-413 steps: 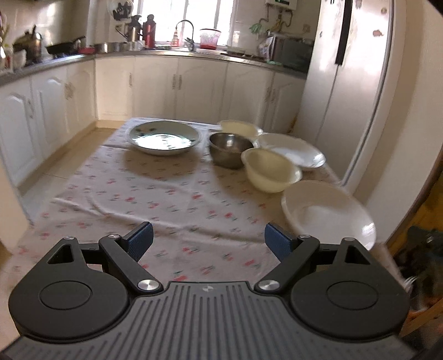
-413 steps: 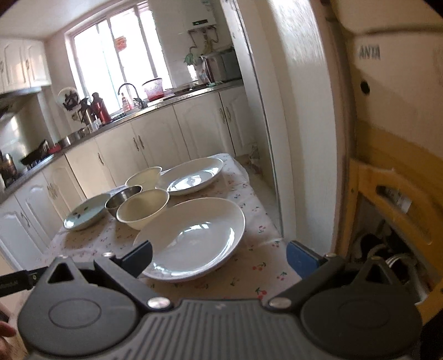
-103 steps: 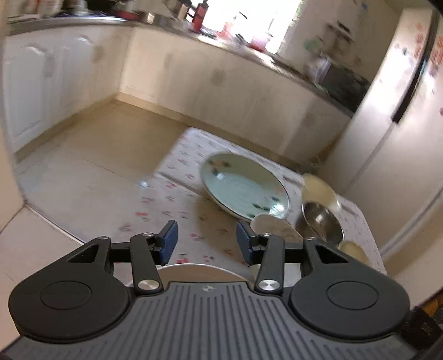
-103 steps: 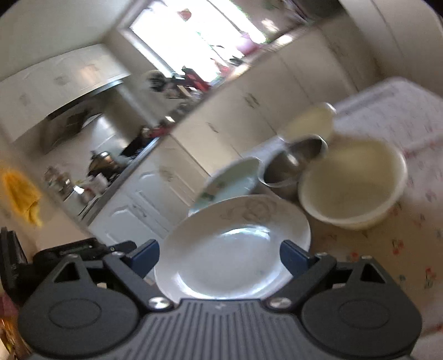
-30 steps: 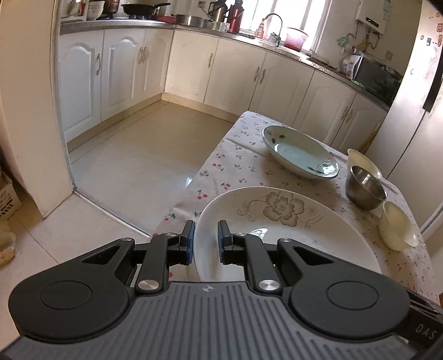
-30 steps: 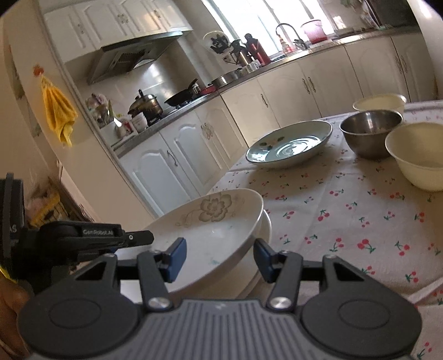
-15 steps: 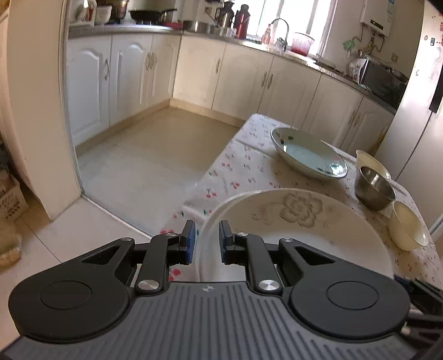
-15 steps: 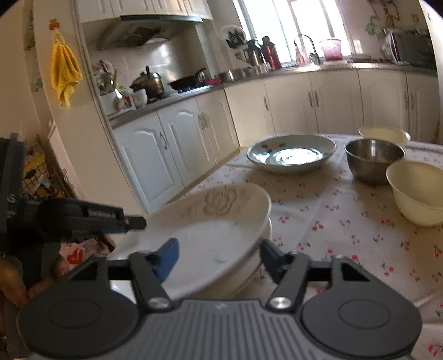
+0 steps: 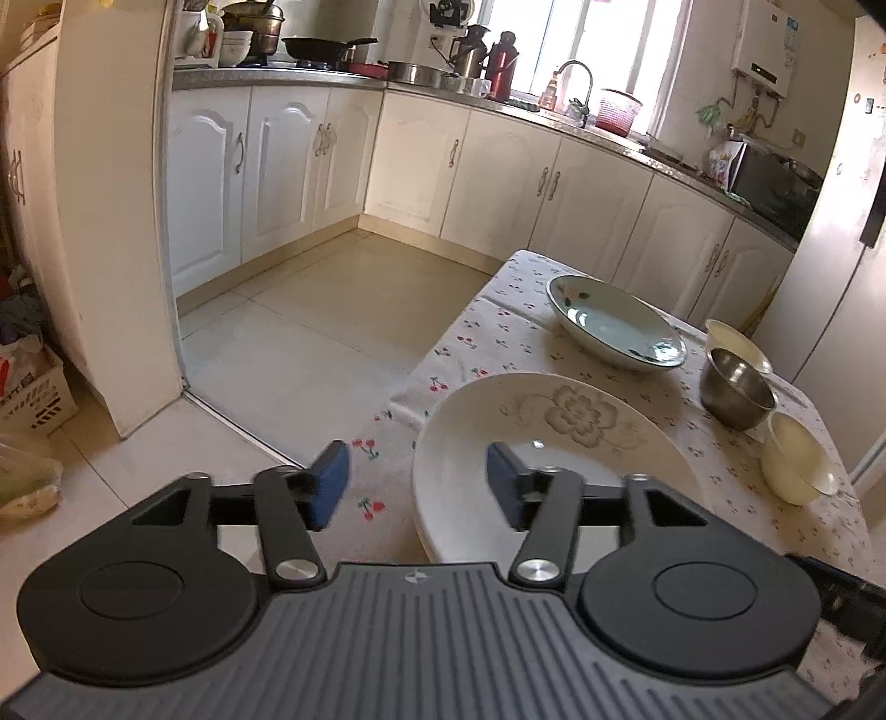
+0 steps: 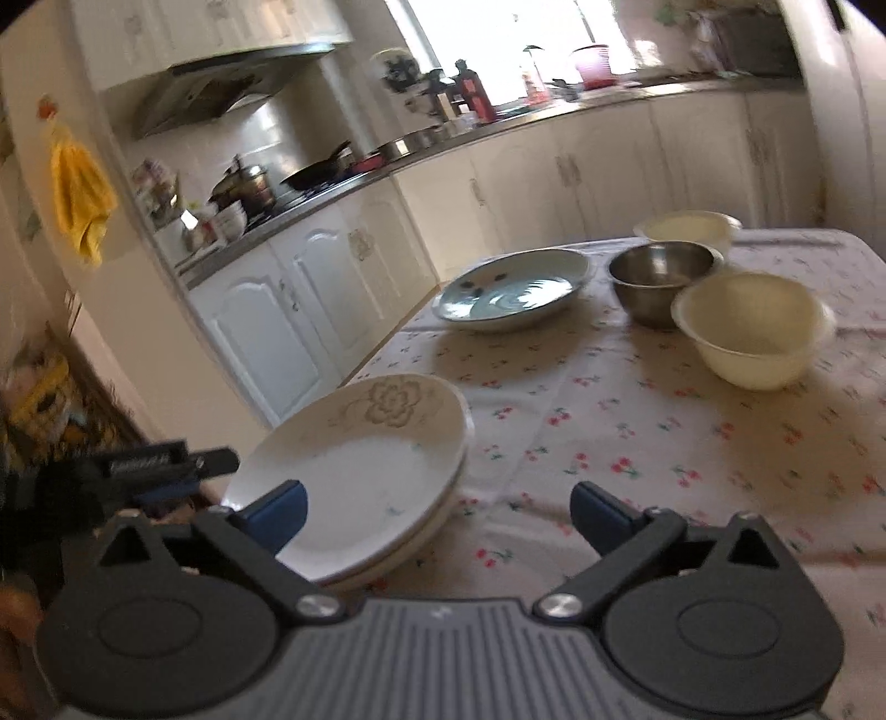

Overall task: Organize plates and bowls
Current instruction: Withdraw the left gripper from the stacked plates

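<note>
I am finding no lettering that reads clearly in either of my wrist views. The white water heater (image 9: 766,49) on the far wall is showing only a dark panel, the basket (image 9: 34,391) on the floor at left is carrying red marks too small to make out, and my left gripper (image 10: 183,464), seen from the right wrist, is bearing a pale strip of print blurred beyond reading.
</note>
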Action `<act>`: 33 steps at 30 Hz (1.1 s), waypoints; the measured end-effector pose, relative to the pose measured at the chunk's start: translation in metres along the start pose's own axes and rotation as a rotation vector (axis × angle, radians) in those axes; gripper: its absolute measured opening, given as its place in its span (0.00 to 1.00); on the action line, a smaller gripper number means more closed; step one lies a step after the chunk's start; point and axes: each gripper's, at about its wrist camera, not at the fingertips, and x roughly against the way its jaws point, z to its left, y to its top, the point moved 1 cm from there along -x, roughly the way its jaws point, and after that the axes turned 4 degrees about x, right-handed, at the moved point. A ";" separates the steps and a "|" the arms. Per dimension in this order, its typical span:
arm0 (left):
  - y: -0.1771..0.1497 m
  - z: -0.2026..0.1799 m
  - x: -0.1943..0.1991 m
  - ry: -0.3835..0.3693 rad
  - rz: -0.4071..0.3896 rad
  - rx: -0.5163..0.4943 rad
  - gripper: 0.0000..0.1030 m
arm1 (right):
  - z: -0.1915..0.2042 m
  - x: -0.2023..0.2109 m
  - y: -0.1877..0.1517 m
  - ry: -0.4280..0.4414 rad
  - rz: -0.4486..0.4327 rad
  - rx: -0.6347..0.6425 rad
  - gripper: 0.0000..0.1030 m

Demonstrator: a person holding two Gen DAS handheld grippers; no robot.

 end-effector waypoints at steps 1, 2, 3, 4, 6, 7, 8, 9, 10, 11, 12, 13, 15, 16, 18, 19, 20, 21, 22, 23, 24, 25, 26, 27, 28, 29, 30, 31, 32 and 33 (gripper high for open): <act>-0.002 -0.001 0.004 -0.005 -0.004 -0.005 0.70 | -0.003 0.005 0.000 -0.007 -0.003 -0.012 0.99; -0.005 -0.003 0.009 -0.009 -0.004 -0.011 0.73 | -0.005 0.012 0.000 -0.014 -0.008 -0.021 0.99; -0.007 -0.005 0.012 -0.013 -0.002 -0.014 0.81 | -0.007 0.018 0.000 -0.022 -0.015 -0.030 0.99; -0.009 -0.007 0.017 -0.019 0.001 -0.016 0.86 | -0.009 0.025 0.000 -0.034 -0.024 -0.037 0.99; -0.014 -0.010 0.025 -0.031 0.001 -0.025 0.92 | -0.013 0.036 -0.001 -0.053 -0.035 -0.040 0.99; -0.016 -0.012 0.028 -0.035 -0.002 -0.030 0.98 | -0.015 0.043 -0.002 -0.063 -0.044 -0.037 0.99; -0.019 -0.014 0.033 -0.037 -0.006 -0.034 0.98 | -0.018 0.048 -0.003 -0.071 -0.048 -0.032 0.99; -0.021 -0.017 0.037 -0.039 -0.011 -0.037 0.98 | -0.019 0.052 -0.003 -0.084 -0.052 -0.025 0.99; -0.024 -0.020 0.041 -0.045 -0.012 -0.042 0.99 | -0.020 0.057 -0.004 -0.100 -0.056 -0.015 0.99; -0.027 -0.022 0.045 -0.049 -0.014 -0.047 0.99 | -0.021 0.063 -0.004 -0.116 -0.061 -0.005 0.99; -0.029 -0.026 0.049 -0.050 -0.017 -0.053 1.00 | -0.023 0.068 -0.005 -0.129 -0.062 0.000 0.99; -0.031 -0.029 0.053 -0.049 -0.022 -0.059 1.00 | -0.024 0.073 -0.006 -0.143 -0.059 0.000 0.99; -0.035 -0.035 0.060 -0.061 -0.042 -0.074 1.00 | -0.028 0.083 -0.009 -0.160 -0.060 -0.012 0.99; -0.037 -0.037 0.065 -0.072 -0.061 -0.078 1.00 | -0.029 0.089 -0.011 -0.163 -0.068 -0.016 0.99; -0.039 -0.040 0.072 -0.074 -0.096 -0.070 1.00 | -0.029 0.096 -0.015 -0.157 -0.061 -0.002 0.99; -0.039 -0.041 0.075 -0.071 -0.112 -0.064 1.00 | -0.028 0.098 -0.016 -0.159 -0.036 0.004 0.99; -0.038 -0.041 0.076 -0.065 -0.125 -0.062 1.00 | -0.028 0.100 -0.018 -0.155 -0.023 0.000 0.99; -0.037 -0.042 0.077 -0.056 -0.134 -0.064 1.00 | -0.028 0.102 -0.020 -0.147 -0.017 -0.011 0.99; -0.035 -0.043 0.077 -0.047 -0.141 -0.071 1.00 | -0.029 0.106 -0.022 -0.139 -0.014 -0.021 0.99; -0.033 -0.045 0.078 -0.039 -0.148 -0.081 1.00 | -0.028 0.108 -0.023 -0.140 -0.007 -0.018 0.99; -0.031 -0.047 0.077 -0.033 -0.157 -0.093 1.00 | -0.027 0.111 -0.021 -0.150 -0.003 -0.002 0.99; -0.028 -0.049 0.078 -0.031 -0.167 -0.111 1.00 | -0.026 0.114 -0.019 -0.163 -0.005 0.017 0.99; -0.025 -0.051 0.076 -0.028 -0.174 -0.126 1.00 | -0.025 0.116 -0.015 -0.174 -0.005 0.037 0.99; -0.021 -0.053 0.075 -0.023 -0.181 -0.141 1.00 | -0.025 0.118 -0.010 -0.180 -0.002 0.049 0.99; -0.016 -0.055 0.072 -0.014 -0.191 -0.149 1.00 | -0.025 0.119 -0.006 -0.181 0.001 0.056 0.99; -0.013 -0.058 0.069 -0.006 -0.199 -0.151 1.00 | -0.025 0.119 -0.001 -0.180 -0.003 0.059 0.99; -0.010 -0.060 0.066 -0.002 -0.203 -0.149 1.00 | -0.026 0.120 0.004 -0.177 -0.009 0.055 0.99; -0.008 -0.064 0.062 -0.005 -0.203 -0.146 1.00 | -0.027 0.118 0.011 -0.163 -0.015 0.044 0.99; -0.006 -0.068 0.058 -0.011 -0.199 -0.145 1.00 | -0.028 0.117 0.016 -0.146 -0.023 0.031 0.99; -0.005 -0.071 0.053 -0.018 -0.191 -0.146 1.00 | -0.029 0.115 0.020 -0.132 -0.032 0.017 0.99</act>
